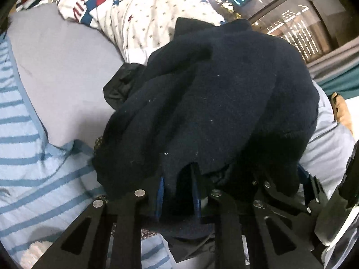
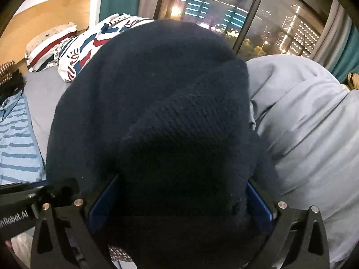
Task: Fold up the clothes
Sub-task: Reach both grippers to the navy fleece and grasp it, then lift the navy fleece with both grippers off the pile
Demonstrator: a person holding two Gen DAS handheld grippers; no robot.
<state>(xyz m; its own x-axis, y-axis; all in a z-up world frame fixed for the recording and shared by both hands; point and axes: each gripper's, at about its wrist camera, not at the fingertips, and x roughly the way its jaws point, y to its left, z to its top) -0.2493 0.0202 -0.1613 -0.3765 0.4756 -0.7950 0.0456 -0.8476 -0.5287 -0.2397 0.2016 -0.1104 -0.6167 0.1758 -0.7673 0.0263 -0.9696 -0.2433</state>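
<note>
A dark navy knitted sweater (image 1: pixel 213 100) lies bunched on the bed and fills the middle of both views. My left gripper (image 1: pixel 178 179) is shut on its near edge, with the blue pads (image 1: pixel 159 198) close together and a fold of knit pinched between them. In the right wrist view the same sweater (image 2: pixel 157 100) rises in a thick mound. My right gripper (image 2: pixel 181 190) has its blue pads (image 2: pixel 105 201) set wide, pressed on a thick bundle of the knit that fills the gap. The two grippers sit side by side; the left one's body (image 2: pixel 20 215) shows at the lower left.
A light-blue striped garment (image 1: pixel 27 157) lies to the left on the grey sheet (image 1: pixel 62 67). A pale grey-blue garment (image 2: pixel 303 123) lies to the right. A white star-patterned duvet (image 1: pixel 152 22) is heaped behind, and a black cloth (image 1: pixel 121 83) peeks from under the sweater. A window (image 2: pixel 213 11) is beyond.
</note>
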